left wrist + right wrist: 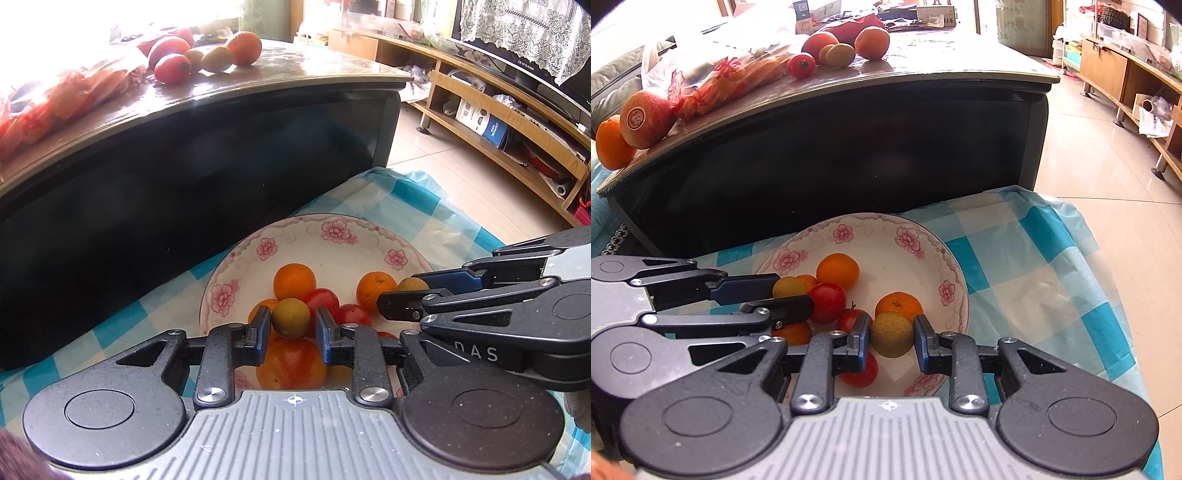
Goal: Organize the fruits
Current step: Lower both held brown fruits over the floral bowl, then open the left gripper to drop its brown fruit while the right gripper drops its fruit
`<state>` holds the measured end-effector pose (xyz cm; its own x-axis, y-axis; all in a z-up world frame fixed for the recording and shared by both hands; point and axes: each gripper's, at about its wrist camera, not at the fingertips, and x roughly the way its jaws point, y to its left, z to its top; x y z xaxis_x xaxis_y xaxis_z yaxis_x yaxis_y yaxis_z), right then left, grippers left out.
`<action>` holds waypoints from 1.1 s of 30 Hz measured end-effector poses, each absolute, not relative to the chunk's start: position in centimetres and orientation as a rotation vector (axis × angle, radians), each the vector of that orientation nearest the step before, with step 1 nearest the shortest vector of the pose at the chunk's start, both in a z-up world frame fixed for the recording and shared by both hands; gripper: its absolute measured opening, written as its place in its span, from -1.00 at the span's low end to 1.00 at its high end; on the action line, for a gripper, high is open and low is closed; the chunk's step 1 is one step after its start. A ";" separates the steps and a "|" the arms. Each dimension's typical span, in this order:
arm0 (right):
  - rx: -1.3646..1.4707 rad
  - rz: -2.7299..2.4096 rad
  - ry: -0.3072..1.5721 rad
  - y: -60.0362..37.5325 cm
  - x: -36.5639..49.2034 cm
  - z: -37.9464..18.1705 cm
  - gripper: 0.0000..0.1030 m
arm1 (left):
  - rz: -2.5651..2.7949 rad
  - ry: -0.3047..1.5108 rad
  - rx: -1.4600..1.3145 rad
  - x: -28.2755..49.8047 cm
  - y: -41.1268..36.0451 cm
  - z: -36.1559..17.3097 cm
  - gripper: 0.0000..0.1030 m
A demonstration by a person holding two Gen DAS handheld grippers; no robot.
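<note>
- While both tools hang over the white floral-rimmed china bowl [955, 280] on the blue-checked cloth [1052, 258], the left gripper [291, 325] has a small yellow-green round fruit [290, 318] between its slightly parted jaws; whether both pads press it I cannot tell.
- At the bowl's centre lie oranges [837, 270] and red tomatoes [827, 302].
- Toward the bowl's right side, the right gripper [892, 338] brackets another yellow-green fruit [892, 334], jaws narrowly apart, pads near its sides.

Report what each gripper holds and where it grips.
Each gripper brackets a small yellow-green fruit across its middle over the bowl: left gripper on one, right gripper on another. Firm contact cannot be told.
</note>
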<state>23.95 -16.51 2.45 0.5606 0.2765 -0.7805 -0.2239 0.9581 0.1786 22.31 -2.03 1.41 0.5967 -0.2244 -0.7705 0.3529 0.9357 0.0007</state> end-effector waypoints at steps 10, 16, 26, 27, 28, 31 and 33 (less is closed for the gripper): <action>0.082 0.285 0.918 -17.1 23.5 3.2 -0.35 | -0.328 0.854 0.141 21.9 -1.6 2.2 -0.12; 0.085 0.276 0.909 -17.4 22.9 3.7 -0.32 | -0.331 0.838 0.133 21.5 -1.5 2.9 0.01; 0.043 0.255 0.898 -17.2 20.4 4.6 -0.25 | -0.313 0.809 0.157 19.4 -1.3 3.8 0.23; 0.040 0.251 0.901 -17.2 20.1 4.6 -0.24 | -0.310 0.811 0.158 19.1 -1.3 3.8 0.26; 0.039 0.247 0.904 -17.2 19.7 4.6 -0.23 | -0.306 0.813 0.160 18.8 -1.2 3.7 0.29; 0.040 0.229 0.917 -17.3 18.7 4.5 -0.20 | -0.291 0.816 0.179 17.9 -1.2 3.5 0.42; 0.041 0.224 0.920 -17.3 17.9 4.4 -0.17 | -0.279 0.818 0.189 17.2 -1.1 3.3 0.49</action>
